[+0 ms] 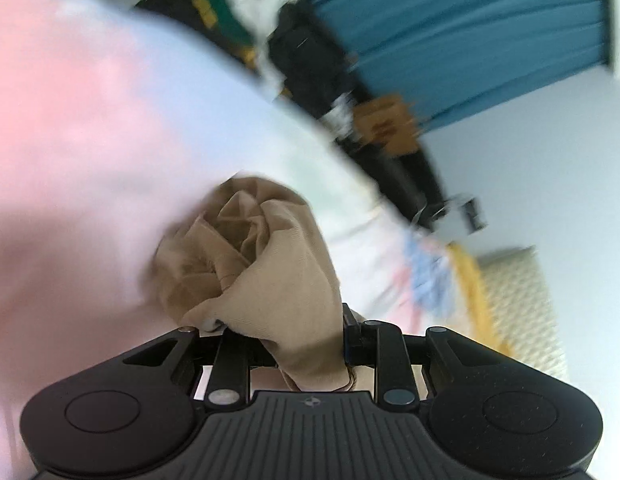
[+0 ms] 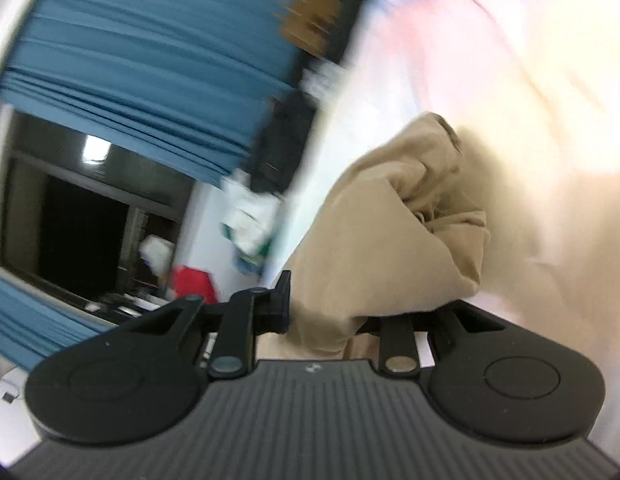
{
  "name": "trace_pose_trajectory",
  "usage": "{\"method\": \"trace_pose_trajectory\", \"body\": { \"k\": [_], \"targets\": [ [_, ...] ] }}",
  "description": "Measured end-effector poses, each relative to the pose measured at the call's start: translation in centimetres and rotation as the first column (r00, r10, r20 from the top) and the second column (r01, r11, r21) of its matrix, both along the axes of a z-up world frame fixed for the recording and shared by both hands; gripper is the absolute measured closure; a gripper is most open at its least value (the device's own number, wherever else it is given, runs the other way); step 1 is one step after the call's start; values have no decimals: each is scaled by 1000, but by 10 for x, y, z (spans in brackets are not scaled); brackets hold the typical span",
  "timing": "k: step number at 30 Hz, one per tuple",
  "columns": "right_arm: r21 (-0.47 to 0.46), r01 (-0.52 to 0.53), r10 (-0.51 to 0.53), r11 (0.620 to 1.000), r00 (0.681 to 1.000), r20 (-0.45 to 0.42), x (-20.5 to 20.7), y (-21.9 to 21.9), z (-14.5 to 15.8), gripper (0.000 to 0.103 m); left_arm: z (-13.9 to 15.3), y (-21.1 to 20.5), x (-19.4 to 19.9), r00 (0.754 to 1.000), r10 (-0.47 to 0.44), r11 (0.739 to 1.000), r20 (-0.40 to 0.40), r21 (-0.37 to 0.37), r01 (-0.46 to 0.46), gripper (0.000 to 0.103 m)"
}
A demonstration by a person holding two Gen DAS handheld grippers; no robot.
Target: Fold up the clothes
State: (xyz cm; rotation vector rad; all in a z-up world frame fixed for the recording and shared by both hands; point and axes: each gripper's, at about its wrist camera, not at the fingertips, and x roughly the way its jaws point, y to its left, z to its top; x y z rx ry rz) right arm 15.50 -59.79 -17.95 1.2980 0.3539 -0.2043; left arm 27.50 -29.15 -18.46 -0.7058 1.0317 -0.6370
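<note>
A beige knit garment [image 1: 265,272] is bunched up in the left wrist view, and my left gripper [image 1: 305,344] is shut on a fold of it; the cloth covers the fingers. In the right wrist view the same beige garment [image 2: 390,236] bulges ahead, with my right gripper [image 2: 326,320] shut on another part of it. Only one black finger [image 2: 281,300] shows at the left of the cloth. Both views are tilted and blurred. The garment hangs over a pale pink and white bed sheet [image 1: 89,140].
A pile of mixed clothes [image 1: 261,12] lies at the bed's far edge, with a blue curtain [image 1: 450,20] behind it. A brown cardboard box [image 1: 386,124] sits past the bed. The right wrist view shows a dark window [image 2: 81,224] and a red item [image 2: 191,282].
</note>
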Motion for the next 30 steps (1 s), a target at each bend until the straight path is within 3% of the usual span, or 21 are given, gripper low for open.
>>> {"method": "trace_pose_trajectory", "body": {
  "k": [2, 4, 8, 9, 10, 12, 17, 21, 23, 25, 30],
  "targets": [
    [25, 5, -4, 1000, 1000, -16, -7, 2, -26, 75, -22, 9, -5, 999, -32, 999, -20, 42, 33, 75],
    [67, 15, -13, 998, 999, -37, -17, 10, -49, 74, -37, 13, -4, 998, -54, 996, -35, 71, 56, 67],
    [116, 40, -30, 992, 996, -86, -27, 19, -77, 72, -32, 12, -7, 994, -107, 984, -1, 145, 106, 57],
    [115, 38, -28, 993, 995, -92, -27, 20, -75, 70, -24, 12, -9, 993, -121, 978, 12, 173, 117, 46],
    [102, 29, -17, 994, 992, -123, -26, 19, -68, 66, -15, 12, -12, 990, -135, 971, 26, 205, 127, 35],
    [74, 1, 13, 997, 982, -187, -27, 23, -49, 61, 6, 12, -23, 984, -166, 951, 63, 273, 143, 25],
    [-119, -102, 61, 988, 949, -310, -46, 39, 13, 61, 80, 15, -73, 949, -243, 907, 200, 395, 149, 20],
    [-244, -161, 88, 956, 955, -285, -76, 53, 68, 61, 147, 10, -114, 894, -315, 869, 320, 475, 136, 19],
    [-318, -170, 84, 933, 960, -267, -92, 68, 92, 56, 176, 15, -137, 864, -339, 863, 372, 489, 128, 16],
    [-378, -172, 81, 910, 966, -245, -108, 82, 106, 40, 202, 22, -165, 842, -351, 860, 410, 498, 116, 7],
    [-521, -169, 80, 837, 979, -189, -150, 119, 141, 37, 248, 43, -227, 794, -373, 857, 480, 507, 96, 0]
  ]
}}
